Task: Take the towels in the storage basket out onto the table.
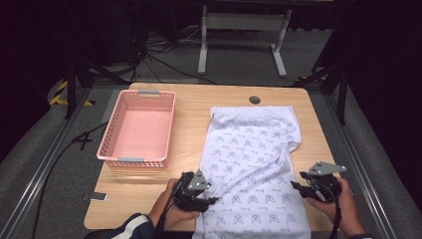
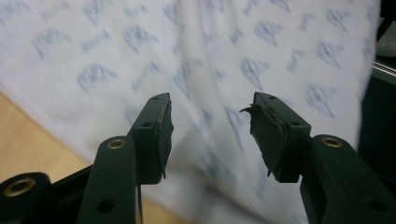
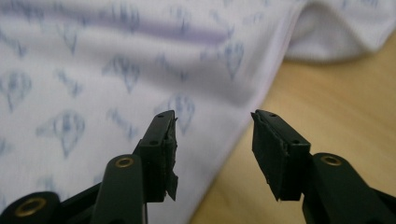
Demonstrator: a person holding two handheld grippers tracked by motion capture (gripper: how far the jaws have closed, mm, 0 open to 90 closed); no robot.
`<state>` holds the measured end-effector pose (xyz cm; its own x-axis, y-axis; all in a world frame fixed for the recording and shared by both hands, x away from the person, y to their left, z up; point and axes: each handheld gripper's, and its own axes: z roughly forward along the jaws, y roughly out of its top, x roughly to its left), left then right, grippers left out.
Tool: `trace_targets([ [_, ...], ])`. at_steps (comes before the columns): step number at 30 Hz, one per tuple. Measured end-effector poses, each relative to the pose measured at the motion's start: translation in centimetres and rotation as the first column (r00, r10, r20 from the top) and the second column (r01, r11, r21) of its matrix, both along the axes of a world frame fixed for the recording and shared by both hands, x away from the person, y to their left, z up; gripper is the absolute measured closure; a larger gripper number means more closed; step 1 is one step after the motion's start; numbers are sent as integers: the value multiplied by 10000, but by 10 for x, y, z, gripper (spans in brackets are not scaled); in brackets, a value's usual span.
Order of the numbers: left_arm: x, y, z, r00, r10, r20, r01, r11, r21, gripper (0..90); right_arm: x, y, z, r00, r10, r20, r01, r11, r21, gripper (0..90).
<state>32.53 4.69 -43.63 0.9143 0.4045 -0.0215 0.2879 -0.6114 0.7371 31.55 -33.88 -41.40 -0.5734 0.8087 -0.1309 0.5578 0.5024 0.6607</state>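
At lower centre, the left gripper [image 1: 211, 198] and right gripper [image 1: 297, 182] flank the white patterned garment [image 1: 254, 164], jaws apart, gripping nothing. The garment lies flat, its long axis running from the bottom edge up toward the table's [image 1: 194, 107] far side, right of the pink basket [image 1: 110, 137].

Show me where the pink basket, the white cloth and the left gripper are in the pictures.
basket [image 1: 110, 137]: high view, on its left wall.
cloth [image 1: 254, 149]: high view, on the middle of the printed fabric.
left gripper [image 2: 212, 135]: left gripper view, midway between its open fingertips.
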Motion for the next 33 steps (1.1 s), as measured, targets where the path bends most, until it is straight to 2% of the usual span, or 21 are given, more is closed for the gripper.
trace_targets([
  [2, 16, -8, -2, 9998, 196, -17, -196, 9998, 57, 475, 16, 4, -1, 9992, -389, 17, 389, 9992, -47, 488],
  [3, 23, -10, -4, 9995, 54, 308, -62, 9997, 255, 478, 23, 7, -4, 9991, -425, 88, 427, 9988, -235, 489],
  [4, 32, -11, -7, 9990, 378, 234, -387, 9985, 384, 473, 31, 9, -8, 9985, -527, 126, 531, 9980, -356, 491],
  [5, 38, -11, -11, 9989, 432, -171, -428, 9988, 240, 484, 40, 8, -14, 9962, -874, -32, 872, 9953, -411, 497],
  [6, 41, -9, -14, 9988, 433, -212, -425, 9985, 339, 481, 44, 7, -17, 9955, -935, -180, 924, 9941, -561, 498],
  [7, 42, -7, -18, 9990, 456, -29, -452, 9954, 850, 476, 46, 6, -20, 9938, -1101, -121, 1089, 9914, -730, 502],
  [8, 42, -7, -18, 9990, 456, -29, -452, 9954, 850, 474, 46, 6, -20, 9938, -1101, -121, 1089, 9914, -730, 502],
  [9, 43, -4, -23, 9978, 590, -286, -564, 9950, 828, 474, 45, 0, -22, 9916, -1293, -91, 1283, 9887, -774, 516],
  [10, 43, -1, -27, 9966, 585, -579, -542, 9958, 735, 475, 43, -5, -24, 9897, -1400, -301, 1377, 9881, -683, 516],
  [11, 42, 1, -28, 9972, 586, -461, -554, 9961, 681, 477, 40, -9, -26, 9882, -1486, -361, 1452, 9860, -819, 513],
  [12, 39, 3, -28, 9959, 678, -596, -635, 9955, 709, 480, 37, -13, -29, 9873, -1528, -426, 1489, 9854, -828, 512],
  [14, 36, 3, -28, 9973, 578, -449, -544, 9957, 755, 468, 31, -21, -31, 9873, -1524, -461, 1504, 9877, -436, 507],
  [15, 33, 3, -28, 9976, 576, -396, -542, 9951, 825, 458, 29, -22, -30, 9867, -1567, -433, 1542, 9865, -557, 496],
  [17, 27, 4, -27, 9991, 309, -276, -278, 9941, 1052, 475, 25, -23, -29, 9864, -1573, -476, 1545, 9863, -577, 542],
  [20, 20, 8, -27, 9982, 406, -453, -363, 9952, 911, 515, 18, -28, -27, 9790, -1770, -1015, 1705, 9829, -699, 519],
  [21, 20, 8, -27, 9982, 406, -453, -363, 9952, 911, 516, 18, -28, -27, 9790, -1770, -1015, 1705, 9829, -699, 519],
  [25, -8, 20, -27, 9981, 370, -500, -317, 9942, 1033, 516, -4, -37, -26, 9704, -2005, -1344, 1942, 9792, -581, 463],
  [27, -18, 24, -26, 9964, 157, -833, -78, 9955, 946, 508, -14, -39, -27, 9717, -1759, -1580, 1731, 9844, -311, 452],
  [29, -27, 27, -26, 9920, -104, -1258, 202, 9968, 772, 489, -21, -40, -26, 9689, -1604, -1886, 1563, 9870, -362, 414],
  [30, -29, 28, -25, 9927, -66, -1208, 174, 9959, 886, 472, -25, -38, -24, 9696, -1456, -1966, 1326, 9881, -777, 405],
  [33, -26, 24, -20, 9954, 42, -955, 22, 9978, 664, 406, -25, -34, -19, 9759, -1121, -1870, 972, 9914, -870, 424],
])
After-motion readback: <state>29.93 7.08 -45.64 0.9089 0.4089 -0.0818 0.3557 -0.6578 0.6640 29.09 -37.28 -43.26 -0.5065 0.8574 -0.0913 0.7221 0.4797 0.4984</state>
